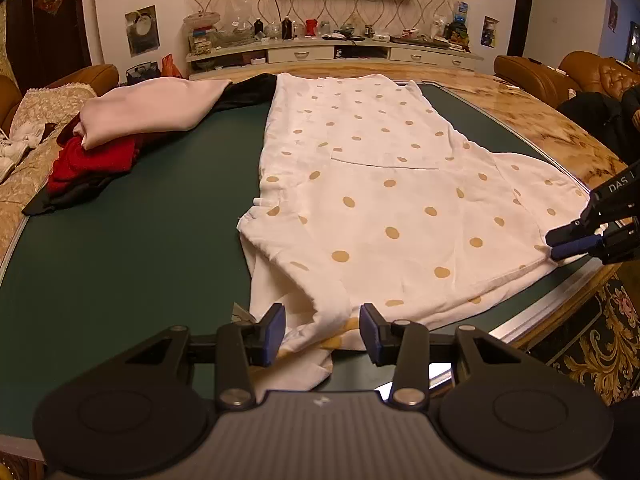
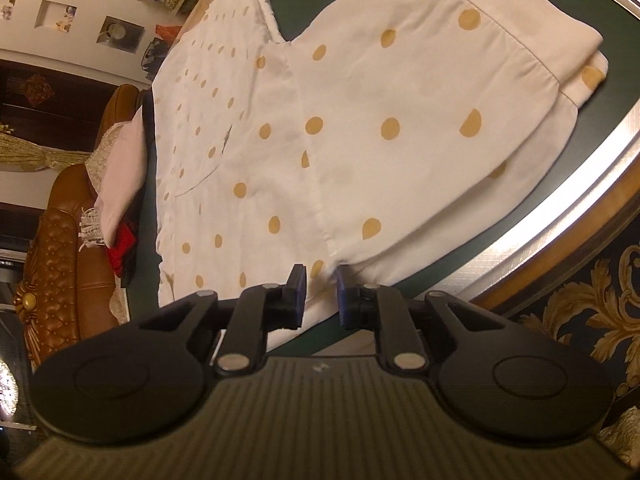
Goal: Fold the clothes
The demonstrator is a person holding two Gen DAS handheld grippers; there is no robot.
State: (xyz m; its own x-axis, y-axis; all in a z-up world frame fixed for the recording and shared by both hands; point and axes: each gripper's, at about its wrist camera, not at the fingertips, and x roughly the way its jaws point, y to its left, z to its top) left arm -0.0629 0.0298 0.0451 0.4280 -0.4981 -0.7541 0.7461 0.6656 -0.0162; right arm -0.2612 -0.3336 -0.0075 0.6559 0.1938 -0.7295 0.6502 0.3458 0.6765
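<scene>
One white garment [image 1: 384, 200] with tan polka dots lies spread flat on the dark green table [image 1: 140, 240]; its thin woven fabric is creased, with a stitched seam running across the body and a hemmed edge at the near-right corner. The left gripper [image 1: 322, 330] sits at the near edge of the garment, its jaws set wide apart, blue pads [image 1: 274, 330] flanking a bunched fold of cloth without pressing it. The right gripper [image 2: 321, 294] is at the garment's right-hand edge, jaws narrowed but still apart, a seam ridge lying in the gap; whether the pads touch the fabric cannot be determined. At the far left of the table rests a pile of clothes [image 1: 120, 132]: a smooth pale pink piece over red and black ones. The table has a raised metallic rim [image 2: 580, 200].
</scene>
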